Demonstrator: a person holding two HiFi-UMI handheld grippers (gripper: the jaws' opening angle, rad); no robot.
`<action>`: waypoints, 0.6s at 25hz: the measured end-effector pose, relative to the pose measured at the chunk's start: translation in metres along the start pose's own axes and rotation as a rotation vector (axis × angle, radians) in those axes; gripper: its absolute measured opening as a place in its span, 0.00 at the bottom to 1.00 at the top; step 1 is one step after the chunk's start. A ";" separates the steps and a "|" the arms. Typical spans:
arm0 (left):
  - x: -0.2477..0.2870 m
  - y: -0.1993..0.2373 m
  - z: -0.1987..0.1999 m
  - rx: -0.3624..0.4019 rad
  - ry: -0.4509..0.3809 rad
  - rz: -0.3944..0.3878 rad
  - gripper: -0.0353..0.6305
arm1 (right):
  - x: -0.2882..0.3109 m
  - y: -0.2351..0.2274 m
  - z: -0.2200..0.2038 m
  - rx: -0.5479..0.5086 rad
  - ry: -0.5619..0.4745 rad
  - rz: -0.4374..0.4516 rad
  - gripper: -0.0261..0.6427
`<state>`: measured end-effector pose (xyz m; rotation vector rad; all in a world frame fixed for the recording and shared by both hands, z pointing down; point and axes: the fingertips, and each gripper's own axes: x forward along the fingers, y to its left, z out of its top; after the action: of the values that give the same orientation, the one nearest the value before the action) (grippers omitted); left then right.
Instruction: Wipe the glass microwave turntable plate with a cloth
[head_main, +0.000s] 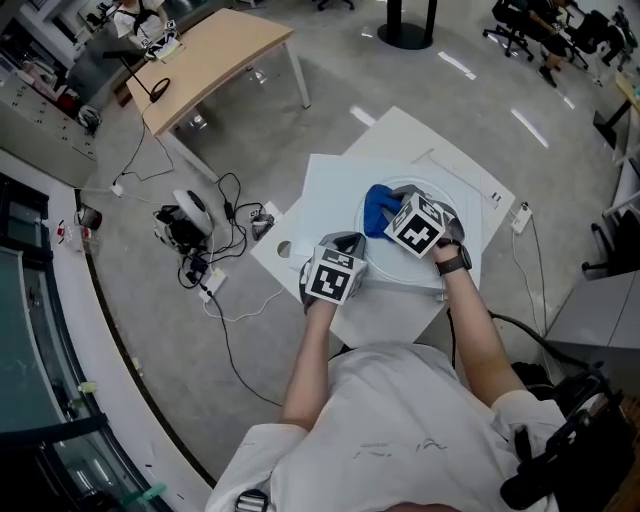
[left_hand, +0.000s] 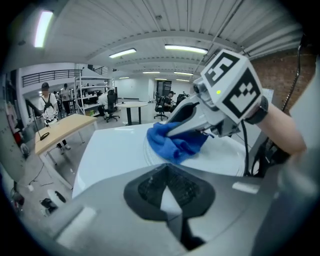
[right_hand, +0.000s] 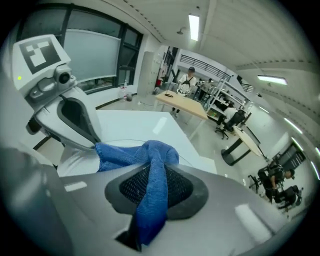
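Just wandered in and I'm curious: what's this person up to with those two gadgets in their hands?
A person is cleaning a round glass plate that lies on a white table. The right gripper is clamped on a blue cloth and holds it down on the plate. The left gripper seems to pinch the plate's near rim, apparently to steady it.

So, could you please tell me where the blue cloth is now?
In the head view the blue cloth lies right of centre, on the left part of the glass plate, clamped in the right gripper.
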<state>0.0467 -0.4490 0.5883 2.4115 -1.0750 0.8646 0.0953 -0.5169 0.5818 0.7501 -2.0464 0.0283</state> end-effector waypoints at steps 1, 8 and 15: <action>0.000 0.001 0.000 0.001 -0.001 0.003 0.05 | 0.000 -0.012 -0.006 0.024 0.004 -0.034 0.16; 0.000 0.003 0.001 -0.016 -0.007 0.028 0.05 | -0.024 -0.063 -0.056 0.097 0.083 -0.159 0.16; -0.003 0.004 0.001 -0.020 -0.010 0.037 0.05 | -0.072 -0.038 -0.105 0.062 0.155 -0.064 0.17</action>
<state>0.0422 -0.4508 0.5857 2.3892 -1.1301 0.8506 0.2224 -0.4803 0.5757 0.8262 -1.8812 0.1108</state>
